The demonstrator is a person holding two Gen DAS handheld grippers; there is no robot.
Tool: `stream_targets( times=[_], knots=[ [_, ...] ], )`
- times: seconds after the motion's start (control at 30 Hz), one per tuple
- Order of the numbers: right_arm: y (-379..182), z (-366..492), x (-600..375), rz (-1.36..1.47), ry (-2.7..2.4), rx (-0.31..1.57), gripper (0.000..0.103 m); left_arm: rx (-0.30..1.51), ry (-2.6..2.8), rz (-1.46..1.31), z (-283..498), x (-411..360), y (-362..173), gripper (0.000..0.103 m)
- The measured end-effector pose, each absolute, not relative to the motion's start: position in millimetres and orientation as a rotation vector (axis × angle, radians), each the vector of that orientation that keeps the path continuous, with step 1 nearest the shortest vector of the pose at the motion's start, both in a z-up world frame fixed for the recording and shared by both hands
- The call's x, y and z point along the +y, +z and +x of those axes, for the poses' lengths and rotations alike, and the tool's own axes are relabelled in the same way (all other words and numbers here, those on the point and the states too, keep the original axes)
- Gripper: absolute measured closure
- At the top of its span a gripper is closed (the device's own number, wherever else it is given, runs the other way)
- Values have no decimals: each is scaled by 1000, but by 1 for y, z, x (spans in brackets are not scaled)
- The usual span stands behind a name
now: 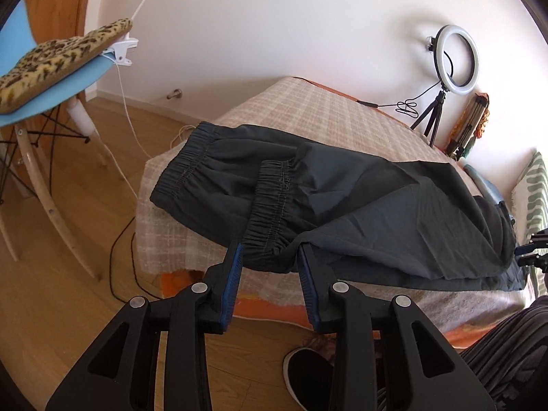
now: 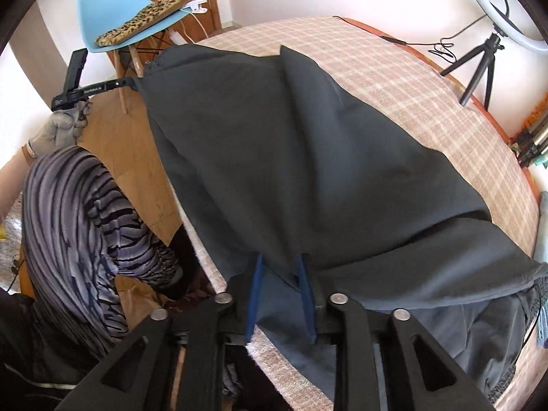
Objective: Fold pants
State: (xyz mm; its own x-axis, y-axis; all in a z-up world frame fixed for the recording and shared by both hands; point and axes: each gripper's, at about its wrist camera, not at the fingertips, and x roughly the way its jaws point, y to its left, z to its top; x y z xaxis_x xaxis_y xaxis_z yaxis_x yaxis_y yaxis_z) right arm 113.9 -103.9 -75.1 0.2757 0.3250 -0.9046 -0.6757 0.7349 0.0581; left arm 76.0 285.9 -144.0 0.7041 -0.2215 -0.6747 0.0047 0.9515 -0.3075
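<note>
The left gripper (image 1: pixel 270 250) is standing partly spread, its blue pads flanking the gathered elastic cuff (image 1: pixel 265 212) of the near leg without visibly pressing it; the cuff bulges between the jaws. Just beyond the jaws, the second cuff (image 1: pixel 186 167) is lying on the checked bed cover (image 1: pixel 308 109). From there the dark pants (image 1: pixel 394 212) are stretching away to the left gripper's right, across the bed.

The right gripper (image 2: pixel 281 274) is likewise partly spread, with a fold of the dark cloth (image 2: pixel 308 171) draped over its fingertips and a slack edge hanging between the pads; no pinch is showing. Ahead of it the cloth is spreading over the bed, and far to its left a gloved hand (image 2: pixel 60 130) is holding the other tool.

The step appears to be letting go after laying the legs one over the other. The next move likely calls for drawing both grippers clear without dragging the fabric, then taking the cuffs to fold toward the waist.
</note>
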Motion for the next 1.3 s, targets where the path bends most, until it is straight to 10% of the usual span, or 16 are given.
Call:
stream_targets(
  times=[0.3,1.07,1.3],
  knots=[
    [-12,187,-4,-295,951,927,51,720,-156,-634,50,295,-147,56],
    [-140,318,287,-389,1225,1293,50,721,41,-997,76,299,-194,59],
    [-132,298,288,-417,1294,1241,93,680,5,-1141,70,298,-213,60]
  ],
)
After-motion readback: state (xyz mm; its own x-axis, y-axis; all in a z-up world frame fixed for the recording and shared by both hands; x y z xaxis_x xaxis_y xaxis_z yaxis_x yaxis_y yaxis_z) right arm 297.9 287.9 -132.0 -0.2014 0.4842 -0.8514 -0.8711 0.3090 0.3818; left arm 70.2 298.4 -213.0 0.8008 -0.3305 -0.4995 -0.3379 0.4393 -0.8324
